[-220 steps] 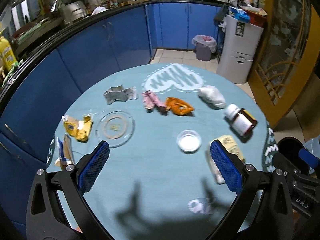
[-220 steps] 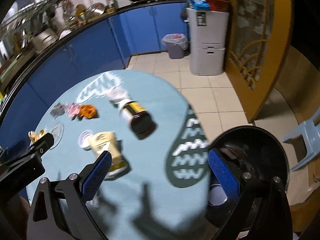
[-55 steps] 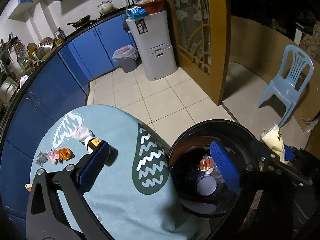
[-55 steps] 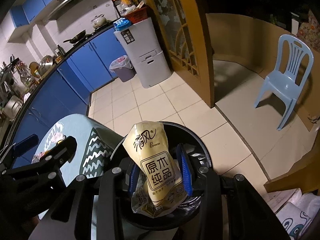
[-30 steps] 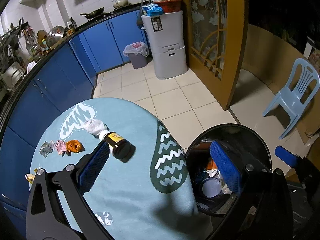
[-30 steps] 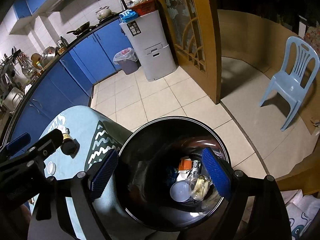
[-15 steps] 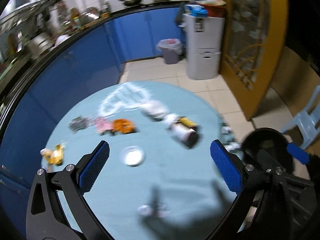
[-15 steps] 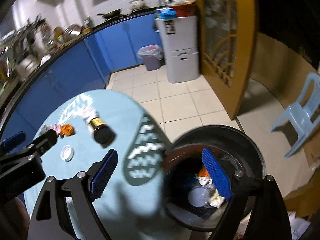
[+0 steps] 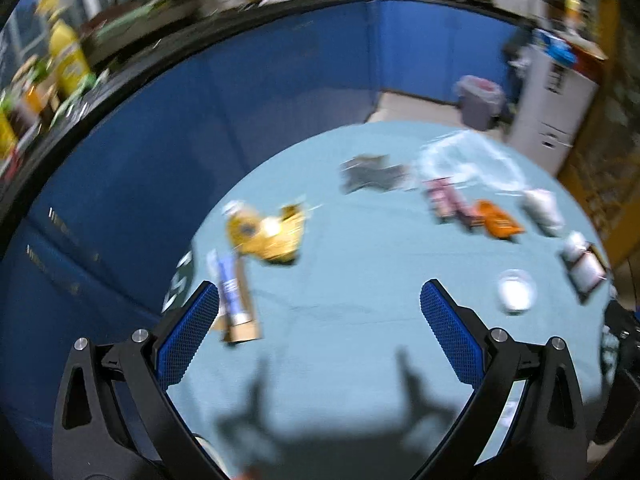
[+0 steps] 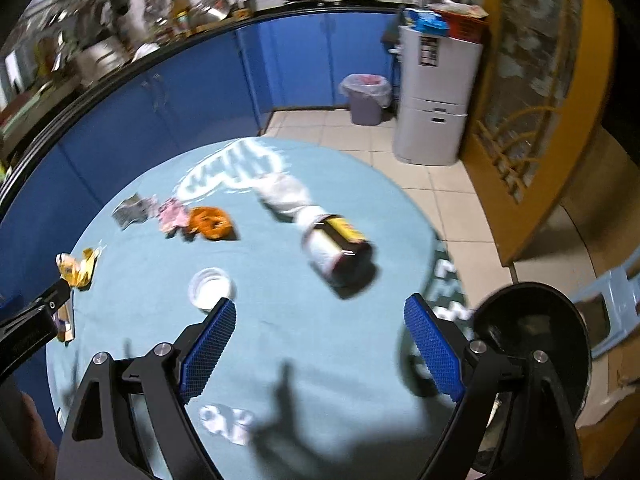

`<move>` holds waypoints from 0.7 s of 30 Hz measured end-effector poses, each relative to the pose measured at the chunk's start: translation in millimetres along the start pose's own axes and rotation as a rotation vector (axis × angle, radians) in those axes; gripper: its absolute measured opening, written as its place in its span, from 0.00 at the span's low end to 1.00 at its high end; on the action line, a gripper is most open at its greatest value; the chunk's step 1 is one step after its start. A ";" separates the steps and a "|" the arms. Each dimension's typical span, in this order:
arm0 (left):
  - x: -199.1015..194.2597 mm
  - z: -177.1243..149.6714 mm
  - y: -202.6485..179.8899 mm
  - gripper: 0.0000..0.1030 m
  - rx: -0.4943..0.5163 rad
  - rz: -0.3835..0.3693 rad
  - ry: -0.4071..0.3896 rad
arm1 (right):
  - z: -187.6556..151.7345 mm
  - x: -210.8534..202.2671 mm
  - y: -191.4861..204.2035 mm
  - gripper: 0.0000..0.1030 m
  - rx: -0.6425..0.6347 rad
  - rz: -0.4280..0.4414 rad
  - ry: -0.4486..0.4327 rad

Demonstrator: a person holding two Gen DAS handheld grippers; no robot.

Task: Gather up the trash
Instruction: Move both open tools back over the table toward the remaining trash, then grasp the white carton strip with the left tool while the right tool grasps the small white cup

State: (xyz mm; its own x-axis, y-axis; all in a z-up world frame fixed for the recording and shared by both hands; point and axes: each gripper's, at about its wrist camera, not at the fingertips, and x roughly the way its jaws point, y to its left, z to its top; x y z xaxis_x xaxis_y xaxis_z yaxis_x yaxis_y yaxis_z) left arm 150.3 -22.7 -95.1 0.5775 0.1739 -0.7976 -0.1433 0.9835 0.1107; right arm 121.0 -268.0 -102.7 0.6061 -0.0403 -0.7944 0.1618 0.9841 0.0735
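1. One round table (image 10: 280, 332) with a teal cloth carries the litter: one brown bottle (image 10: 338, 252) lying on its side toward the right edge, one white lid (image 10: 211, 289), one white crumpled bag (image 10: 286, 194) and one orange wrapper (image 10: 210, 220).
2. Also there: one pink wrapper (image 10: 173, 212), one grey wrapper (image 10: 134, 208), one yellow wrapper (image 9: 266, 236) and one flat carton (image 9: 234, 300) at the left edge.
3. One black bin (image 10: 532, 344) stands just beside the right edge.
4. The left gripper (image 9: 320, 316) gapes wide, holding nothing.
5. The right gripper (image 10: 320, 328) is likewise spread wide and bare.
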 end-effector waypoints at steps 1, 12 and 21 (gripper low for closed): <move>8.7 -1.8 11.4 0.96 -0.024 0.015 0.021 | 0.3 2.5 8.5 0.82 -0.016 0.002 0.006; 55.2 -11.7 57.2 0.96 -0.102 0.043 0.111 | 1.8 40.6 62.8 0.82 -0.095 0.038 0.084; 90.2 -11.3 72.0 0.94 -0.139 0.020 0.177 | 4.2 72.1 81.2 0.82 -0.110 0.041 0.151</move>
State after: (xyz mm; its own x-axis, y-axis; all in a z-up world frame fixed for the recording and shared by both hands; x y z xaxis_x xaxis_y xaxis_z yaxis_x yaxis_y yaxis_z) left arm 183.1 63.2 -165.8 0.4253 0.1696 -0.8890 -0.2697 0.9614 0.0544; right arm 181.0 -191.7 -151.5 0.4851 0.0181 -0.8743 0.0488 0.9977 0.0478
